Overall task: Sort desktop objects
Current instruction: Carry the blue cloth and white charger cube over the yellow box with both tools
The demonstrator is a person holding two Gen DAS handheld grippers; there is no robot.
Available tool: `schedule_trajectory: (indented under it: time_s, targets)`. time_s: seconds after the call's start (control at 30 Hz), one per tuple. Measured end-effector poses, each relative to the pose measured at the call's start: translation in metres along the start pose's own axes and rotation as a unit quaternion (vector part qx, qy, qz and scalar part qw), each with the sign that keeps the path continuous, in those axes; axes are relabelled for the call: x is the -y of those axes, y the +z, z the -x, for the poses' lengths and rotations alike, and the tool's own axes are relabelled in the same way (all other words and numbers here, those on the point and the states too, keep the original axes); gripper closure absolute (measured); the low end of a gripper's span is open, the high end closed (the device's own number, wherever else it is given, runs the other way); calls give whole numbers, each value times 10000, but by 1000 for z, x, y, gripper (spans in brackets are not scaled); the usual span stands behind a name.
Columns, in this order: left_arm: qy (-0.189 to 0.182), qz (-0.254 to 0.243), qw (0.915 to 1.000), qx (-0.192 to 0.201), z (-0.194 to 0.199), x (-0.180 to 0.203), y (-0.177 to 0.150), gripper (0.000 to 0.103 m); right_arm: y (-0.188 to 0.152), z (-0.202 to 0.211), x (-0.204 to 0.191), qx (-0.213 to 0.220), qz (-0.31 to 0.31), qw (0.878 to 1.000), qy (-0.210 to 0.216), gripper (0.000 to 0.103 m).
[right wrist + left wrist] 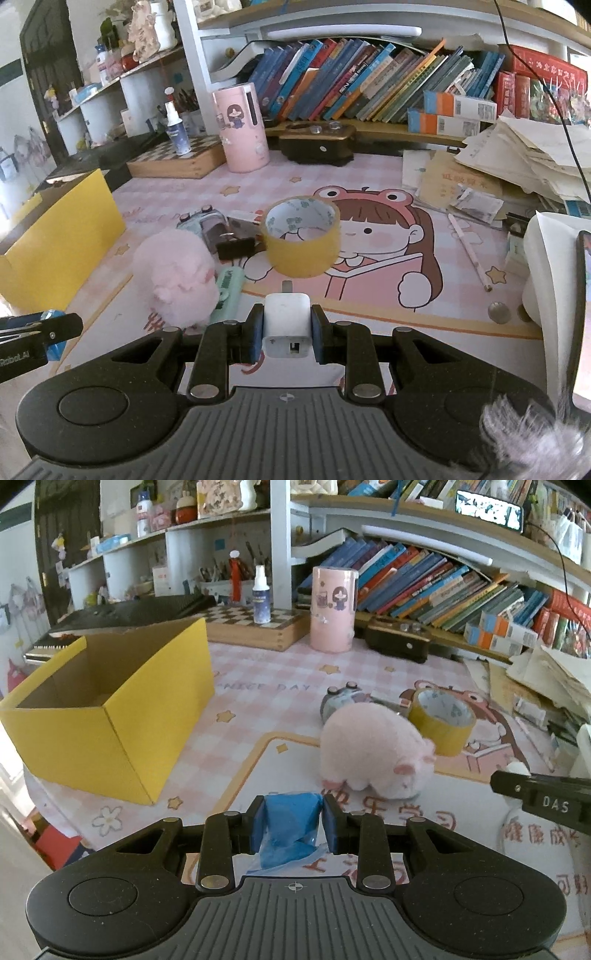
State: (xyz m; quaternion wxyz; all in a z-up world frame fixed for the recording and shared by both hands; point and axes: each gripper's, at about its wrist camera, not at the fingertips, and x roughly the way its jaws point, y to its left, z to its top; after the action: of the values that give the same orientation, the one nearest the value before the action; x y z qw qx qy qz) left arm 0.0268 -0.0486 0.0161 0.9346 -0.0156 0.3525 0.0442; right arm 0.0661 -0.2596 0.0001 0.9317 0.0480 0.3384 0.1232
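The left gripper (293,825) is clamped on a blue packet (288,827) whose crinkled clear edge sticks out below the pads, and it hangs tilted downward above the pink cartoon desk mat (258,701). Only this view looks into the yellow cardboard box (110,716) at the left, open at the top with its brown inside bare as far as can be seen; it also shows the tip of the right gripper at the right edge, with something white at its end. The right gripper (286,326) grips a white charger plug (286,325) between its blue pads, also angled down over the mat. This view alone shows a mint-green object (229,291) lying just beside the pink plush toy (173,277), a black binder clip (236,247) between the toy and the roll of yellow tape (303,236), a pencil (469,251) and a coin (498,313) at the right, and a stack of papers (517,162) beyond them. Here the box appears only as a yellow wall at the left, and the left gripper pokes in at the lower left with a bit of blue at its tip. Both views share the toy, the tape standing on its edge, a small clock-like thing behind the toy, and the pink cylinder (332,609) by the bookshelf.
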Motion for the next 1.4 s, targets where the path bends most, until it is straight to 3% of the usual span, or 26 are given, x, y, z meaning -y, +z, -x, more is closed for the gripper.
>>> schedule_trajectory:
  time_s: [0.3,0.63,1.03,1.4]
  targets:
    - [-371,-139,9991,115,13,-31,1,73,-12,19,-30,137,-305,9992,-205,80]
    - [-706,-248,9969,261,42,-102,-12,73,-30,38,-113,249,-390,9982,-376,80]
    - [-717,-175,9967,327,65,-195,-35,73,-70,53,-221,124,-266,9992,-267,80]
    - [-603,-128,9980,171,73,-243,-54,73,-97,55,-283,-105,-104,9999,-12,80]
